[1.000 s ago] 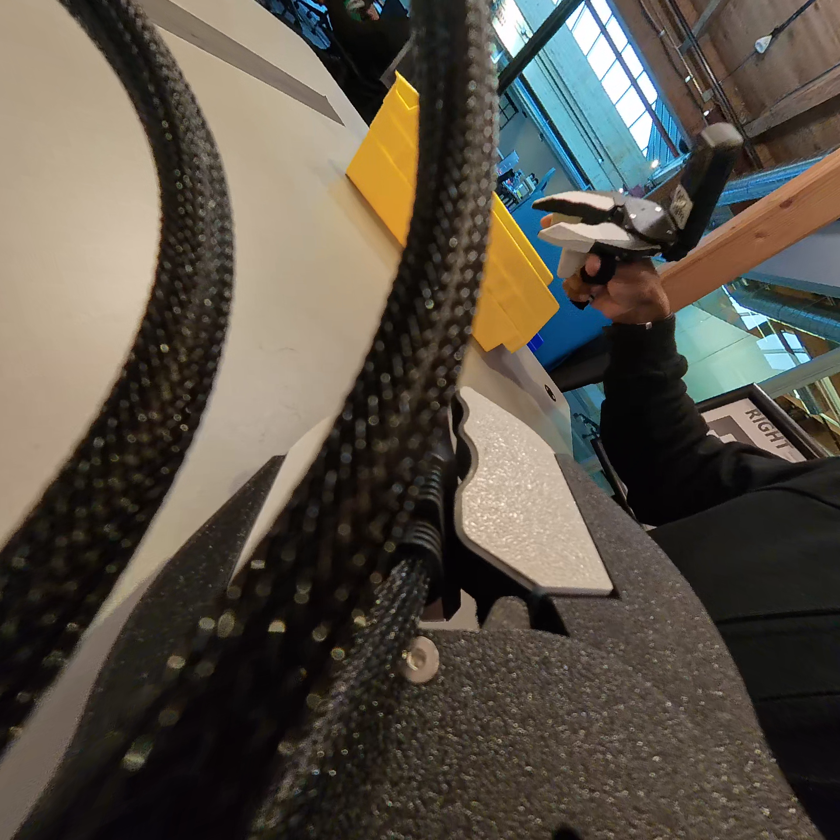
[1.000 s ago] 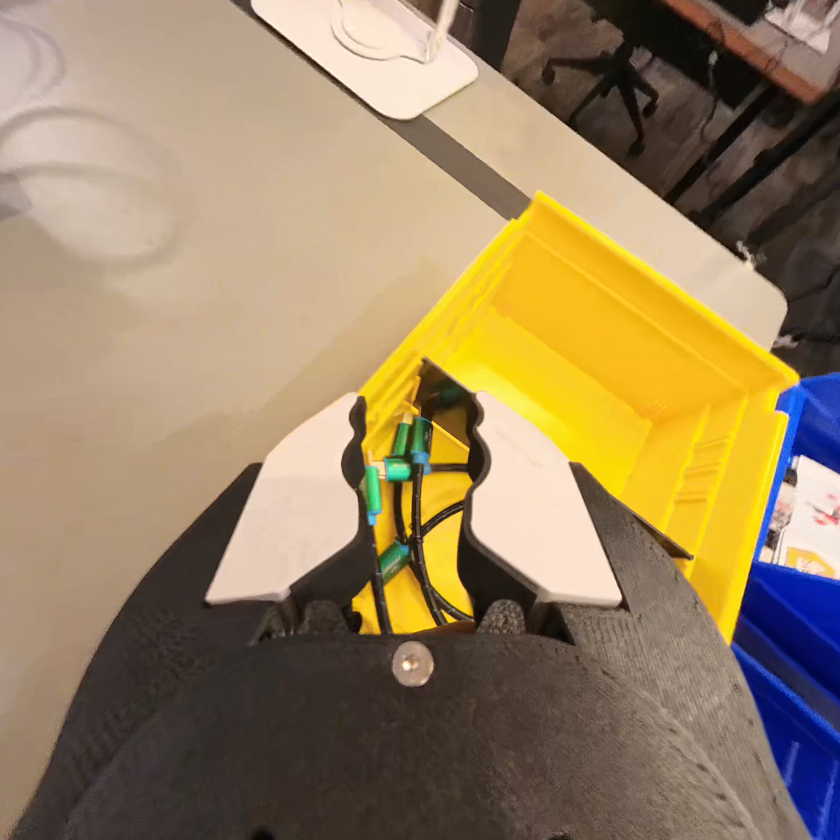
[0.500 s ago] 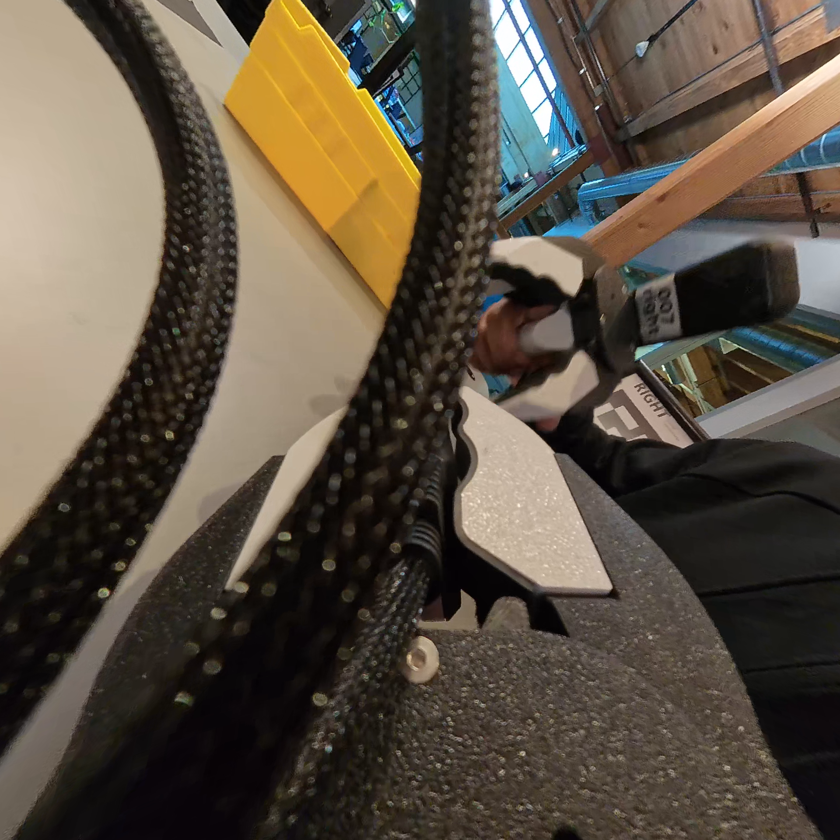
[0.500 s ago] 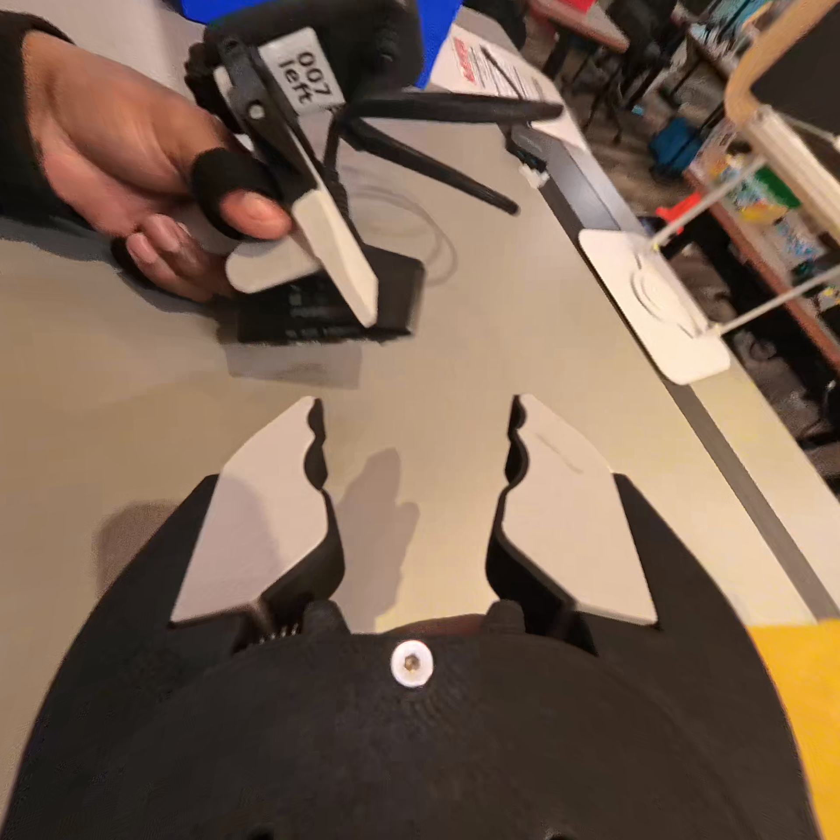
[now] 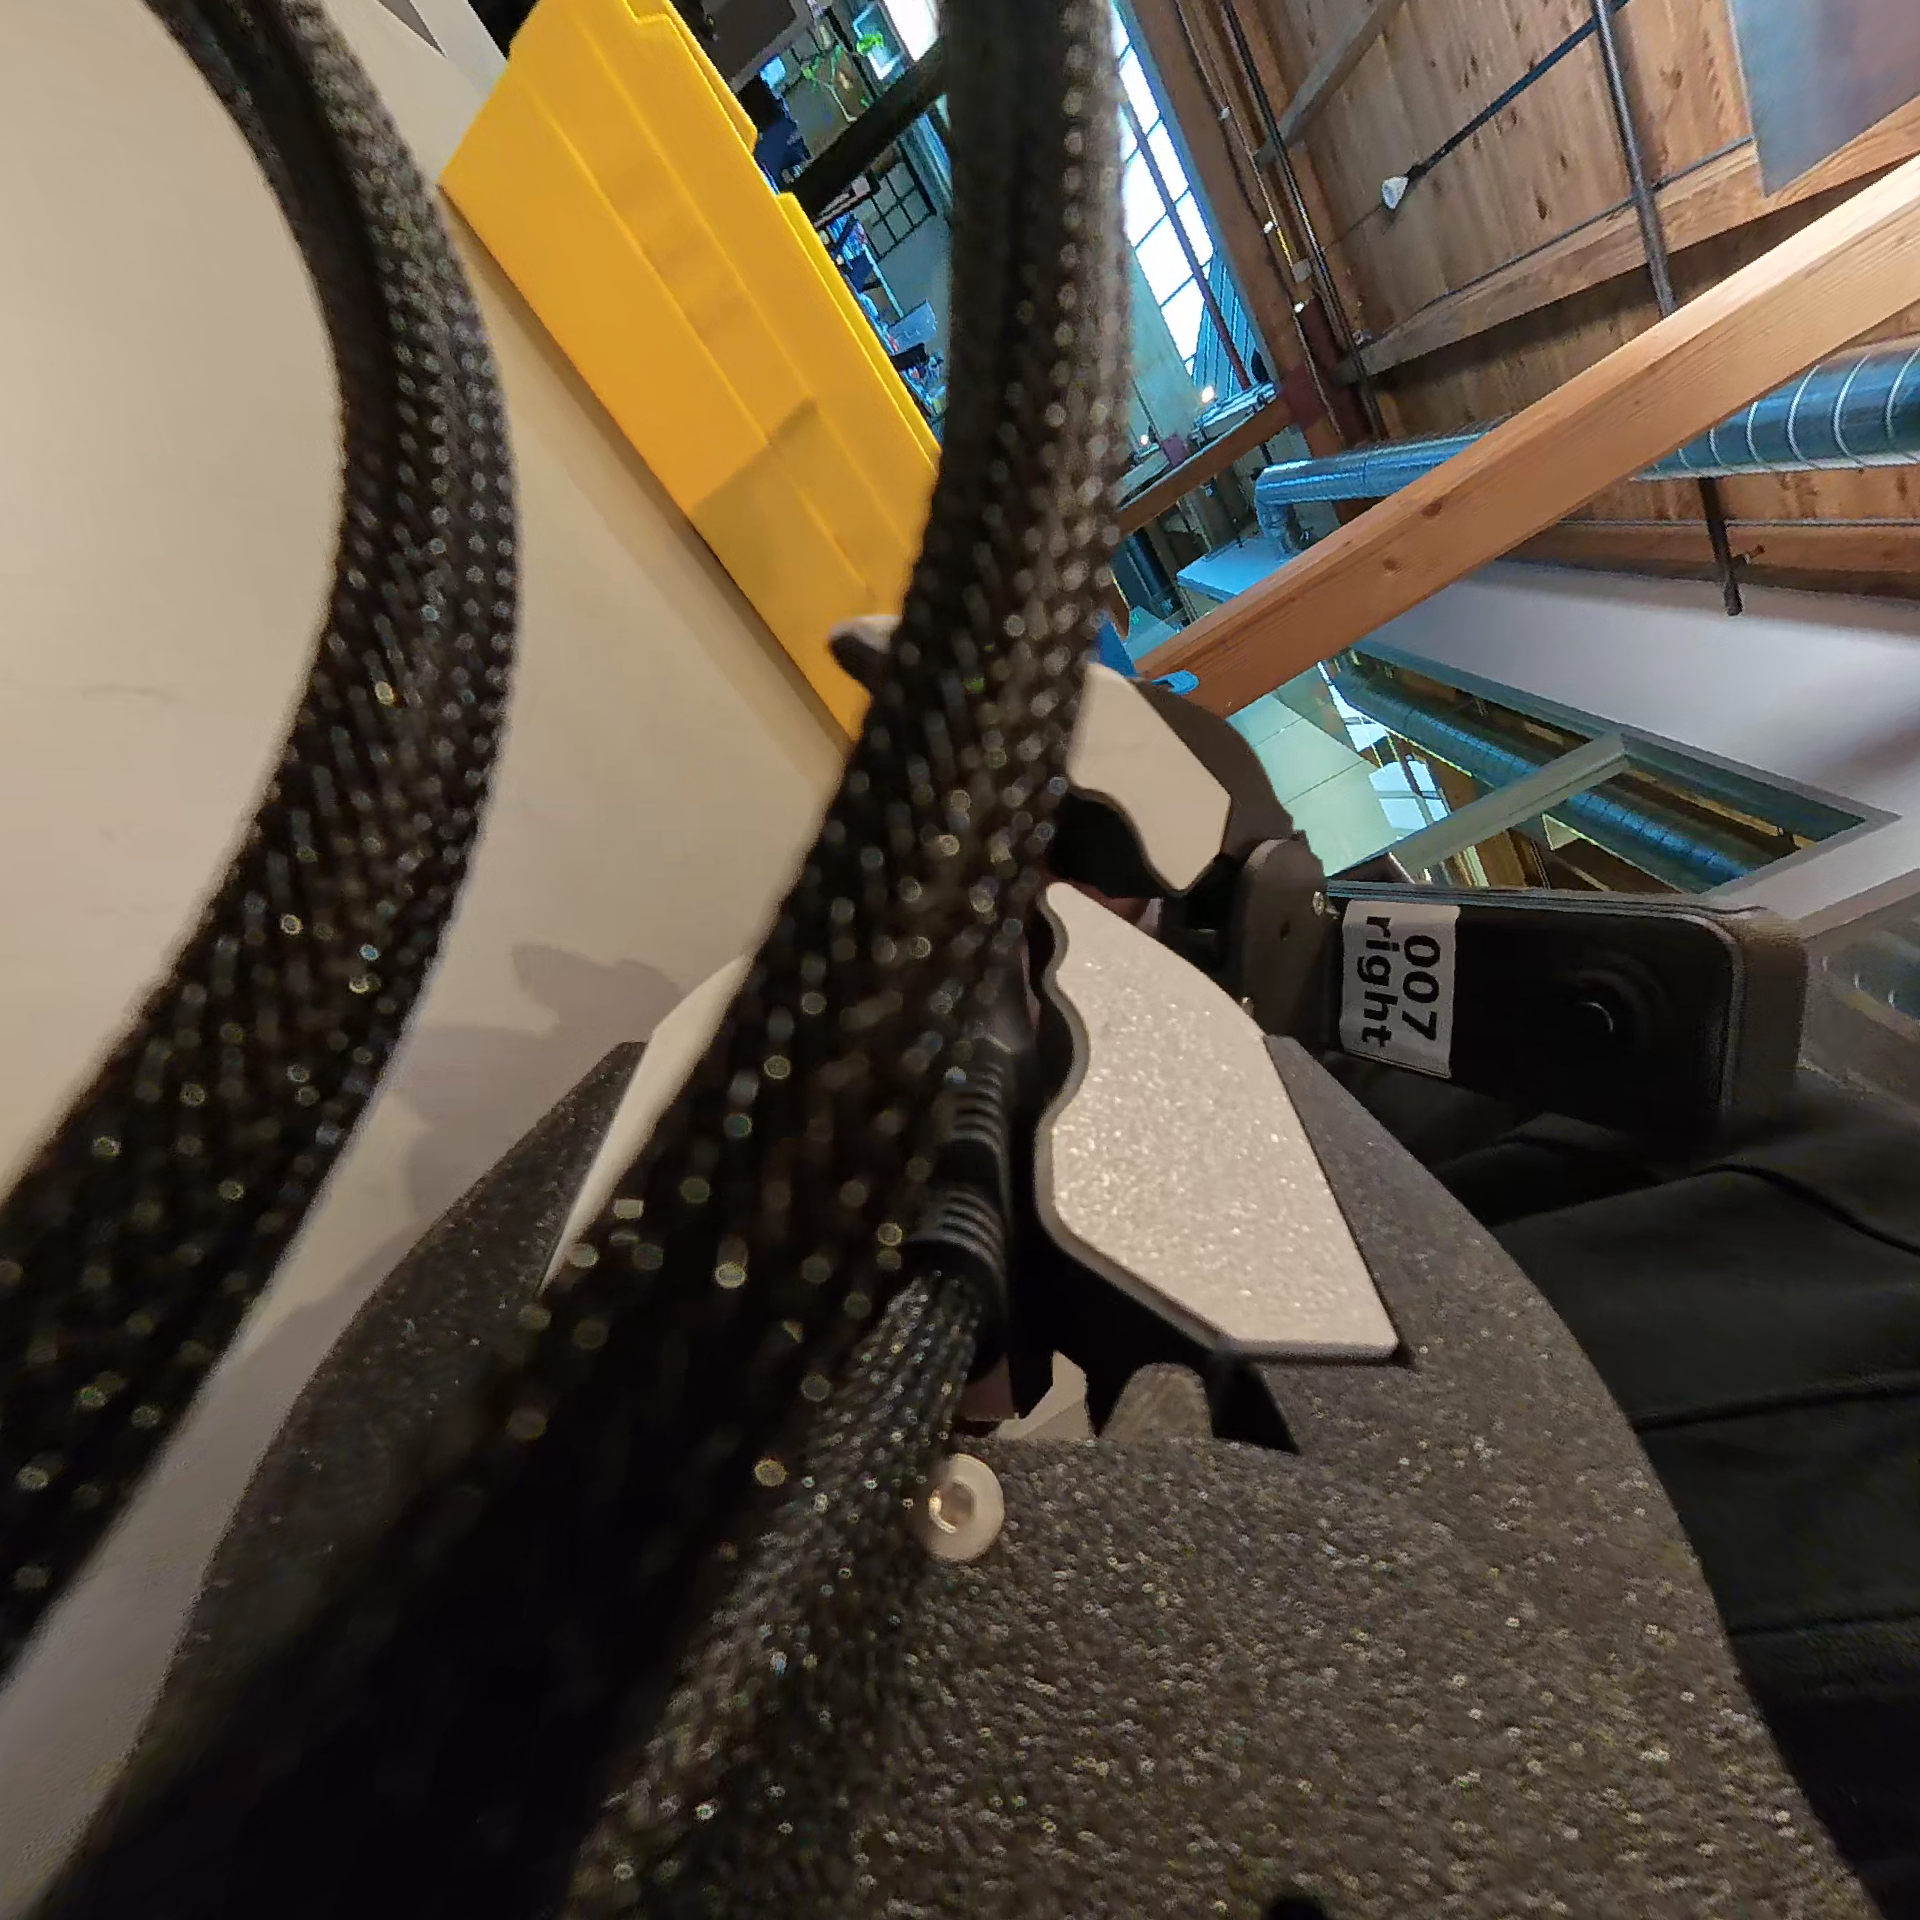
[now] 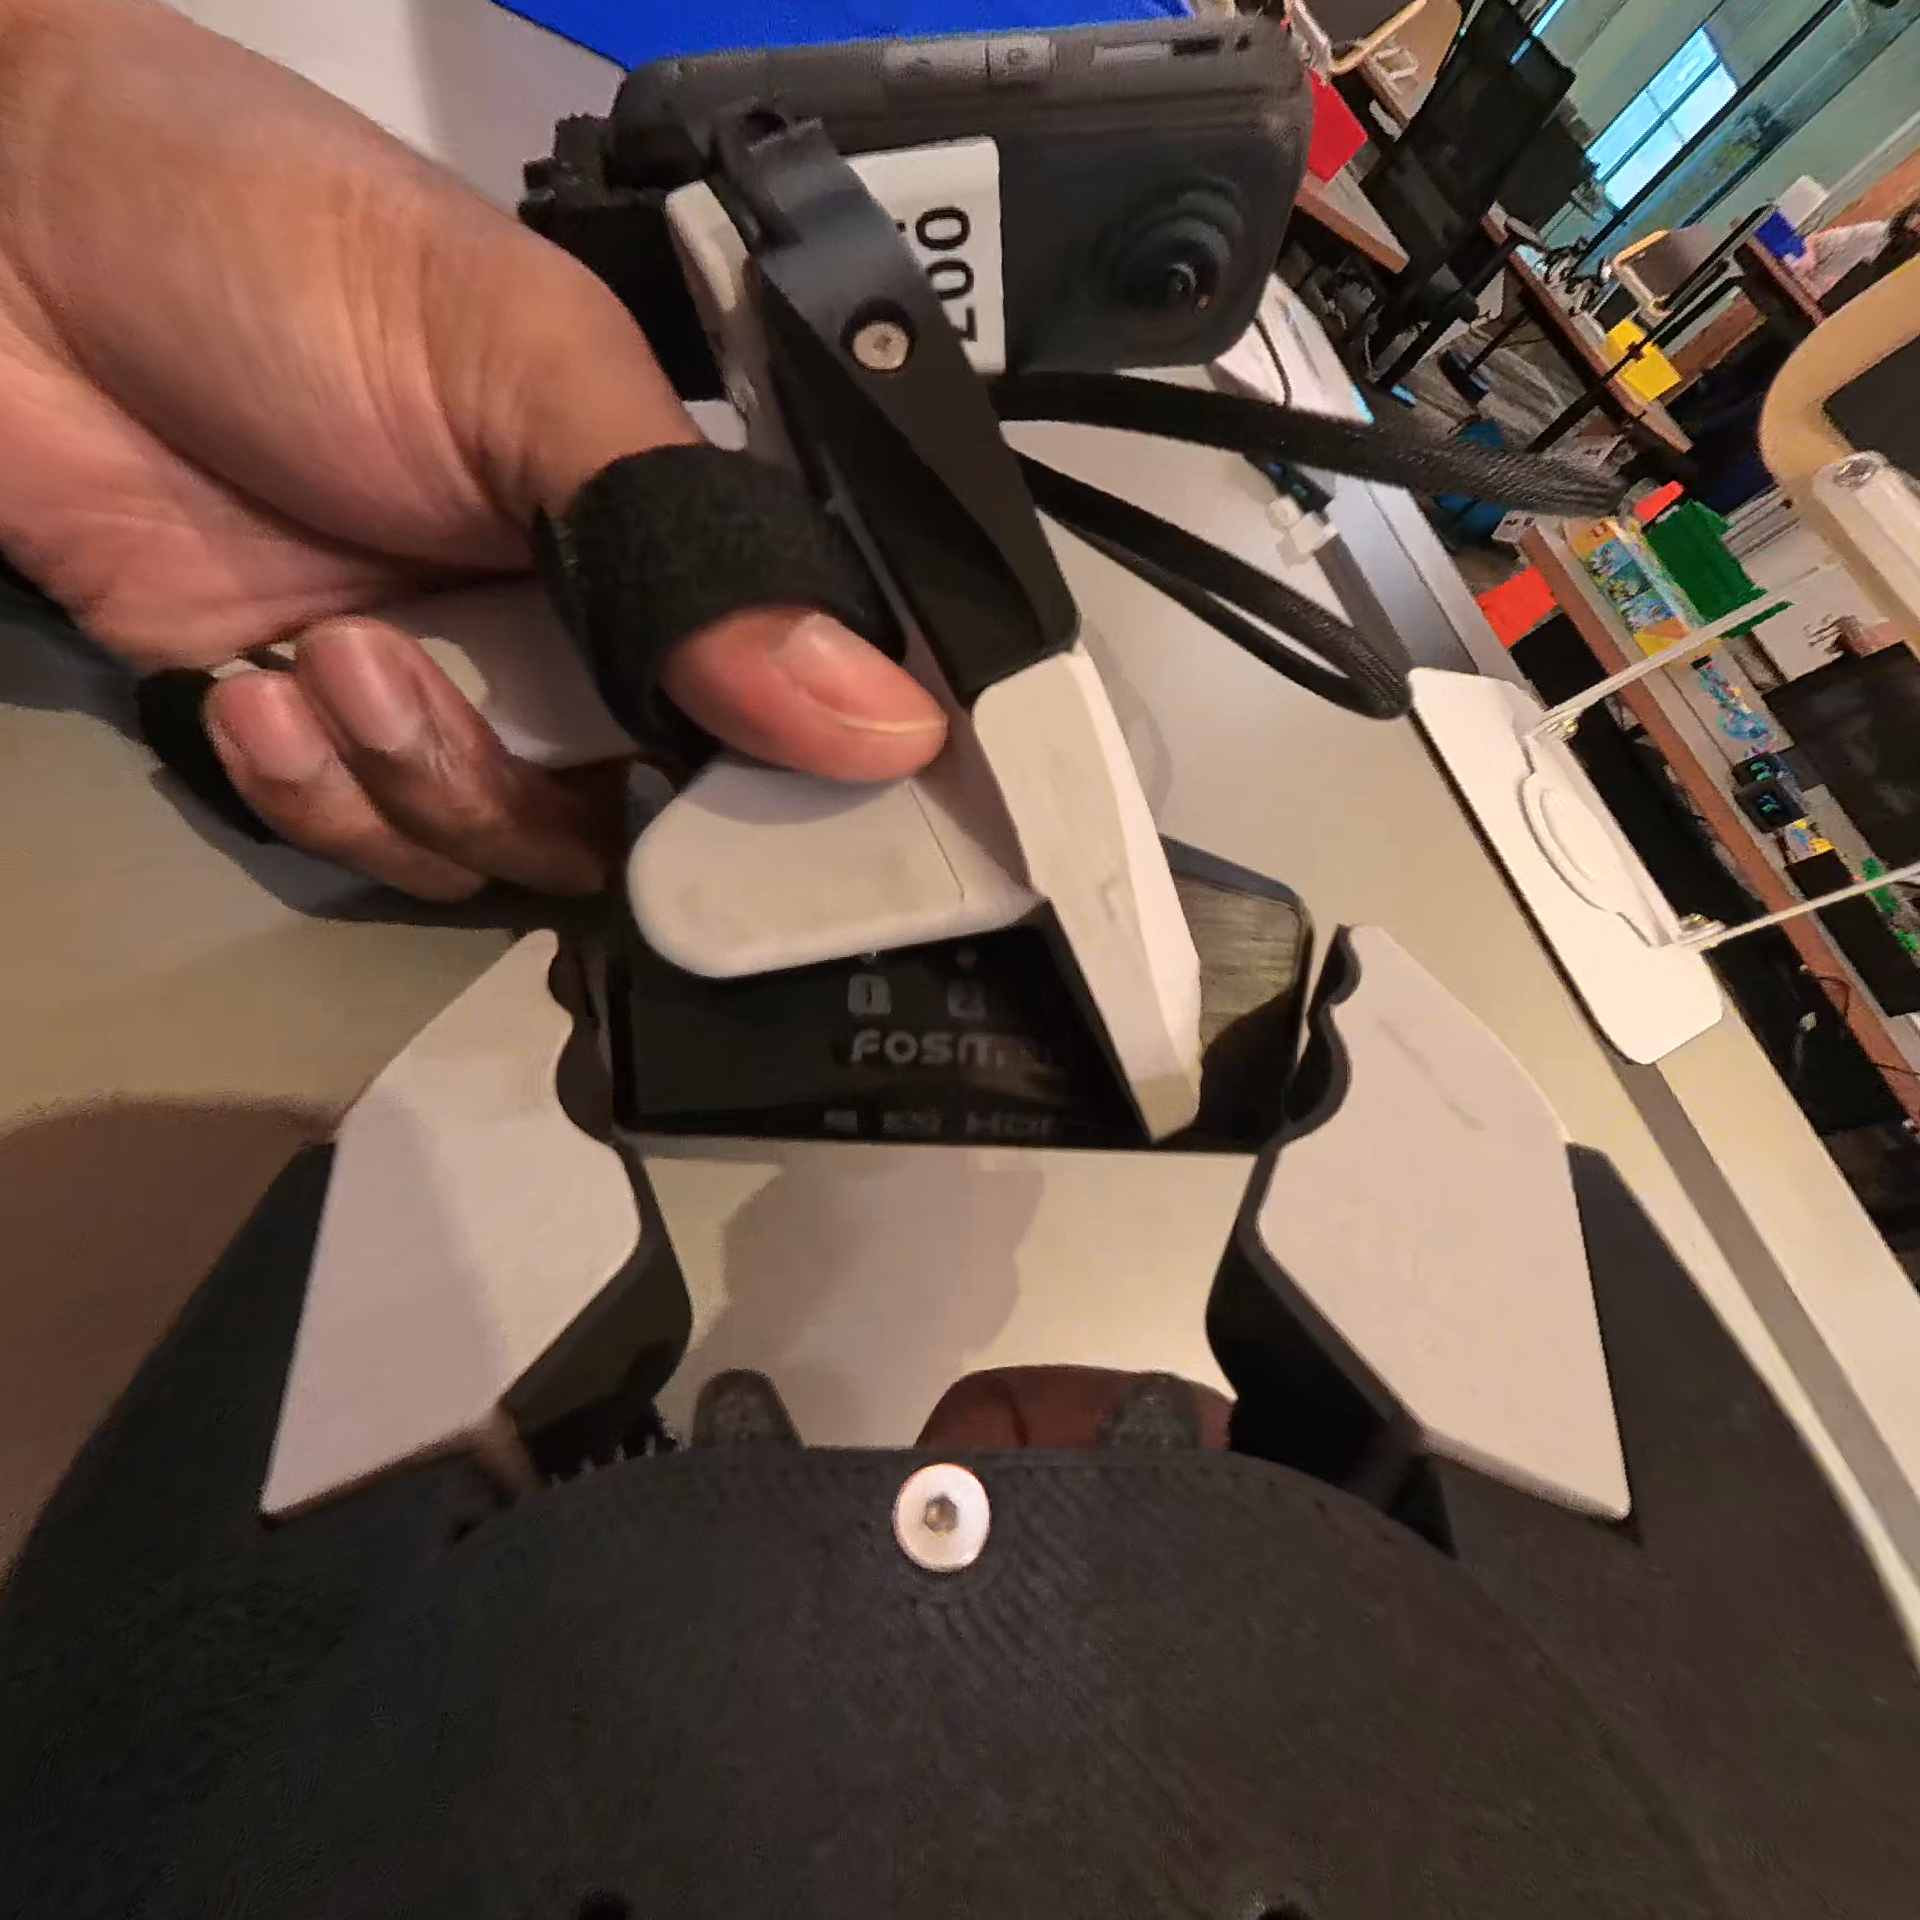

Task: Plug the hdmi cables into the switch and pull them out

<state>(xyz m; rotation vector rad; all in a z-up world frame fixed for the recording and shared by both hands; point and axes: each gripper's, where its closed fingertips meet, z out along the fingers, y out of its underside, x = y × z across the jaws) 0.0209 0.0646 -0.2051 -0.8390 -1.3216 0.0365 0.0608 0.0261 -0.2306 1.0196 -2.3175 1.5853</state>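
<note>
In the left wrist view my left gripper (image 5: pixel 935 997) is shut on the plug end of a black braided HDMI cable (image 5: pixel 966 727), which loops up and across the picture. In the right wrist view my right gripper (image 6: pixel 945 966) is open, with one jaw on each side of the black HDMI switch (image 6: pixel 790 1060) lying on the table. A left gripper finger (image 6: pixel 1101 914) points down onto the top of the switch, held by a hand (image 6: pixel 312 416). The plug and the switch's ports are hidden. The right gripper's fingers (image 5: pixel 1143 790) show close behind the cable.
A yellow bin (image 5: pixel 686 312) stands on the grey table (image 5: pixel 156 520) behind the cable loop. Cable (image 6: pixel 1299 436) trails across the table behind the switch. A white flat base (image 6: pixel 1558 862) with thin rods sits near the right edge. A blue bin (image 6: pixel 831 16) is at the far side. The left gripper's tips are roughly 4 cm from the right gripper's.
My right gripper swung from over the yellow bin to the switch, opened wider and now straddles it. My left gripper stays shut on the cable plug.
</note>
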